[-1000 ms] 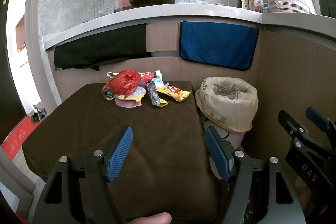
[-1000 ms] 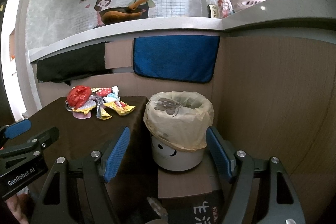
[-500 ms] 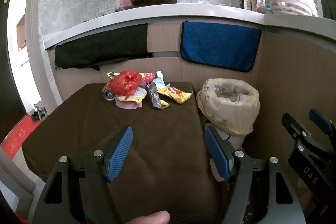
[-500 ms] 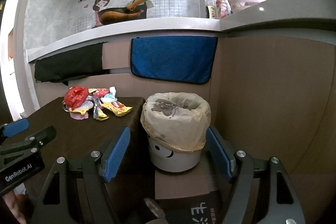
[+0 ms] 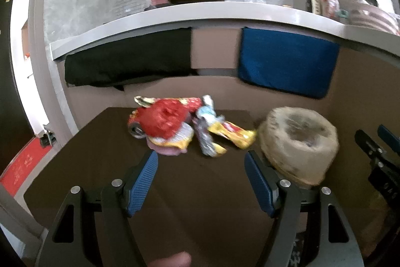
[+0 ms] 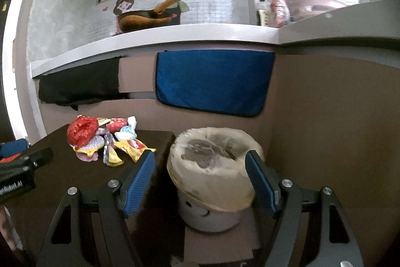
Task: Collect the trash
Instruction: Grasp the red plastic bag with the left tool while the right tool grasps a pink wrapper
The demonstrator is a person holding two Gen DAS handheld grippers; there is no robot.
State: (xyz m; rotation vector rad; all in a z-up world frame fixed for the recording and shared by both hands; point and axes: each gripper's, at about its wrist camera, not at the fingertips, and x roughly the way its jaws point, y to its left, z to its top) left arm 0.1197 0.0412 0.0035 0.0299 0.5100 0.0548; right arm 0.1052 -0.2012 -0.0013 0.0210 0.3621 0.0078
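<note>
Reaching comes first here, I judge: nothing is gathered yet, and the left gripper [image 5: 201, 178] hangs over the brown table [image 5: 87, 154] with its jaws spread wide and empty, the trash pile [image 5: 185, 128] lying ahead of it at about 12 o'clock near the table's far edge. The right gripper [image 6: 201, 178], likewise spread and empty, hangs before the lined bin [image 6: 212, 167], which stands just off the table's edge at 3 o'clock from the pile. Next, the left should go forward and down, then close on one loose wrapper, perhaps the yellow one [image 5: 232, 133] nearest the bin.
</note>
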